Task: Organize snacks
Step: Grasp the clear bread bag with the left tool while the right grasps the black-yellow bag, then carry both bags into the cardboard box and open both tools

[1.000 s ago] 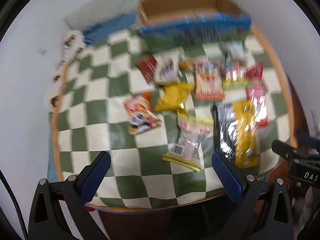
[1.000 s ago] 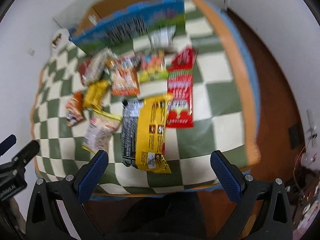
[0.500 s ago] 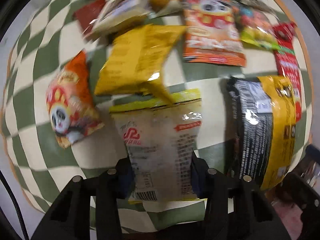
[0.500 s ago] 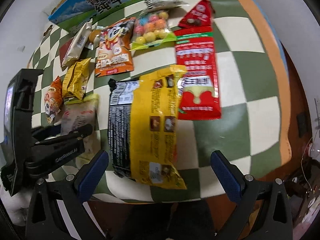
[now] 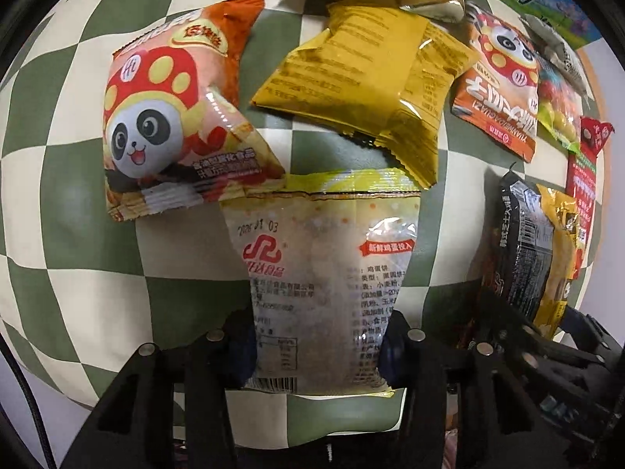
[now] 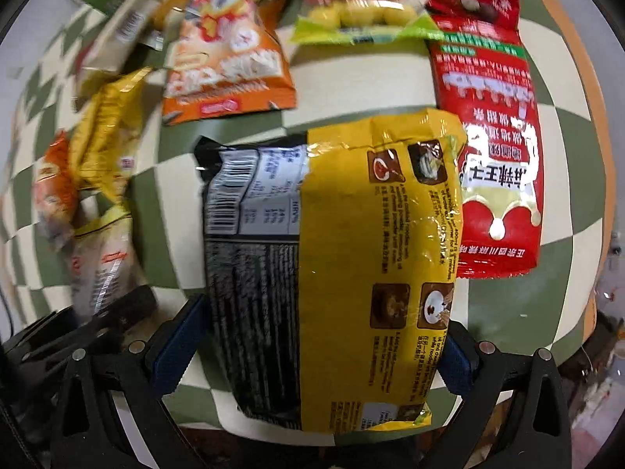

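Gripping: my left gripper (image 5: 318,346) clamps the pale bag's (image 5: 324,258) near end.
Straddling: my right gripper (image 6: 312,348) stands open across the yellow packet (image 6: 351,242), long axis pointing away.

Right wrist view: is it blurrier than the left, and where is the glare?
Right wrist view: motion-smeared toward the top, where the orange panda bag is soft. Left wrist view: sharp, with glare patches on the translucent egg-biscuit packet and the glossy yellow foil pouch.
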The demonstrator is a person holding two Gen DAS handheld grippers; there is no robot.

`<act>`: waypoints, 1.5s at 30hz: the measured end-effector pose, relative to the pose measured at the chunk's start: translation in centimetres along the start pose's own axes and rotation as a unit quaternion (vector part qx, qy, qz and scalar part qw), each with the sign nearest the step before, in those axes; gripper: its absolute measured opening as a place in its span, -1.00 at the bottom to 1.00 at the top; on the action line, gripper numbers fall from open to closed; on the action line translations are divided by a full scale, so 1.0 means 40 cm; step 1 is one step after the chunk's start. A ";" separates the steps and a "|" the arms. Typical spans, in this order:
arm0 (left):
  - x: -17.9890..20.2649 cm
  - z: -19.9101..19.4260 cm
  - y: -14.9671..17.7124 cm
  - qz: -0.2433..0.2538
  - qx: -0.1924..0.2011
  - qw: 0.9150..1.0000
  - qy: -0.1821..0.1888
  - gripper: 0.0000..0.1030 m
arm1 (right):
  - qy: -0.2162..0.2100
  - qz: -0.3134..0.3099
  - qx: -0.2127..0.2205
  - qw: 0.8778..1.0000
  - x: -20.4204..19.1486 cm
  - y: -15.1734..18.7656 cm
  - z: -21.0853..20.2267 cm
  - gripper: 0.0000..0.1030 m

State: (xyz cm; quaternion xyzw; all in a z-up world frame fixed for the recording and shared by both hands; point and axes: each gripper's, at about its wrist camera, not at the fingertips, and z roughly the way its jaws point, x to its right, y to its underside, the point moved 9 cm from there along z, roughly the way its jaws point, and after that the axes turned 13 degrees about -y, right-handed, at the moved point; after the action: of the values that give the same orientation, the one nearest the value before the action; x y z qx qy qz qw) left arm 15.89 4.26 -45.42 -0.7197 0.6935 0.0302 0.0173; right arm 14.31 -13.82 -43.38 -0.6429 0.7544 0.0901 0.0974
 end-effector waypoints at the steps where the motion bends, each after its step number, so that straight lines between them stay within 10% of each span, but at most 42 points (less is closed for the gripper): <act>1: -0.004 0.003 -0.023 -0.002 0.002 1.000 0.000 -0.18 | 0.010 0.002 -0.005 1.000 0.002 0.000 0.004 0.98; 10: -0.081 -0.039 0.016 -0.019 0.031 0.999 -0.004 -0.27 | 0.036 -0.013 0.007 0.999 -0.018 0.026 -0.028 0.72; 24: -0.070 -0.343 -0.099 -0.028 0.120 0.991 0.049 -0.27 | -0.086 -0.057 0.081 0.991 -0.069 0.000 -0.386 0.70; 35: 0.049 -0.575 -0.542 -0.029 0.165 0.983 0.079 -0.27 | -0.144 -0.098 0.154 0.972 -0.163 -0.424 -0.648 0.71; 45: 0.119 -0.434 -0.903 -0.029 0.091 0.993 0.070 -0.27 | -0.090 -0.104 0.129 0.982 -0.158 -0.892 -0.549 0.71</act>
State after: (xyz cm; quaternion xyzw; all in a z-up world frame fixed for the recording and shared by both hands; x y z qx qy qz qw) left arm 52.50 -0.28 -29.04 -0.7355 0.6713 -0.0840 0.0354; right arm 49.83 -19.16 -20.93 -0.6889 0.6772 0.0389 0.2554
